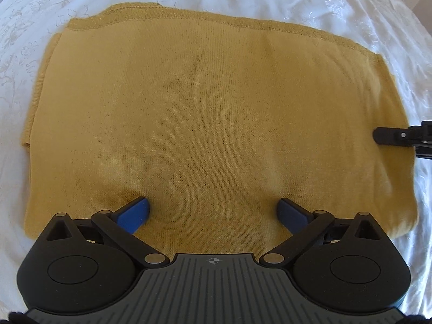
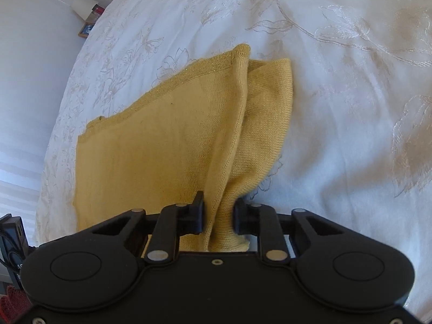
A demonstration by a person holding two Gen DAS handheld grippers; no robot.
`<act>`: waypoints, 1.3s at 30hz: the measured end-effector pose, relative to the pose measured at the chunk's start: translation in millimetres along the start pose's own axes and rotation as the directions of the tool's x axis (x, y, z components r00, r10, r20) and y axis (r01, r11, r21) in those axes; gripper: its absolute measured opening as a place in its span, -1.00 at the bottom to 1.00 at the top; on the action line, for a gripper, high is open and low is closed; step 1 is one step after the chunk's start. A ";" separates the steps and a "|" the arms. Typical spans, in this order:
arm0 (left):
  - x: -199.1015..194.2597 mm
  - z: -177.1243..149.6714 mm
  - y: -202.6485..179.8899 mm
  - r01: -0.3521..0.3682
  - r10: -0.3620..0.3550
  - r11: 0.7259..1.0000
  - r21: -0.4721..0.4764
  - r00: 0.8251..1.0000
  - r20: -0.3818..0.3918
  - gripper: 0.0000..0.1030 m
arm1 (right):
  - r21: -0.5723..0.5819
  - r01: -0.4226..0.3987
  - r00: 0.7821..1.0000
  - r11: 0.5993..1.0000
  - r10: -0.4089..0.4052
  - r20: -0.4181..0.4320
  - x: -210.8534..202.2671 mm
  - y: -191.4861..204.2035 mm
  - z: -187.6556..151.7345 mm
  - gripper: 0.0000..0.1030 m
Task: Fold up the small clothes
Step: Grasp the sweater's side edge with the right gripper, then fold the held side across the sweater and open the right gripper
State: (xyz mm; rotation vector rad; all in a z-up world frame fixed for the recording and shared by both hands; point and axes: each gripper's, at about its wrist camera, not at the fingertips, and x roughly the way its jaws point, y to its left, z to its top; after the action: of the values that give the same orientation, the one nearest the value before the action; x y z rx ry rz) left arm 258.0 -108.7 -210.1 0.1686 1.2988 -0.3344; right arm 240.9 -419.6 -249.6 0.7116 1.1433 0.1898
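A mustard-yellow knit garment (image 1: 210,124) lies folded flat on the white bedspread (image 1: 324,2). My left gripper (image 1: 213,210) is open, its blue-padded fingers (image 1: 135,212) spread wide just over the garment's near edge, holding nothing. My right gripper (image 2: 218,213) is shut on the garment's right edge (image 2: 226,210), which bunches up between its black fingers (image 2: 197,210) and lifts a fold off the bed. In the left wrist view one finger of the right gripper (image 1: 391,135) shows at the garment's right side.
The white embroidered bedspread (image 2: 351,81) spreads all around the garment. A white lampshade (image 2: 83,6) and some books stand beyond the bed's far left edge. A dark device (image 2: 12,240) sits at the lower left.
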 end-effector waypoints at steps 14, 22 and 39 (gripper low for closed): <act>-69.4 -20.5 78.0 0.011 -0.002 0.998 -0.068 0.991 0.135 0.99 | -0.108 0.013 0.999 0.994 -0.009 0.032 -20.4 92.2 10.0 -0.51; -84.4 -24.4 131.7 0.023 -0.002 0.991 -0.133 0.989 0.150 0.99 | -0.142 -0.056 0.998 0.988 0.060 0.021 9.9 167.5 10.7 -0.51; -82.8 -39.8 201.4 0.034 -0.019 0.988 -0.152 0.995 0.103 0.99 | -0.251 -0.014 0.997 0.968 -0.007 -0.082 120.1 275.2 -14.0 -0.51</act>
State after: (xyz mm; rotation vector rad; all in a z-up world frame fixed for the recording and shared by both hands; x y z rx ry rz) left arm 270.1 105.0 -153.9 0.0039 1.2218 -0.2612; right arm 337.9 -144.2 -178.2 0.4843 1.1713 0.3632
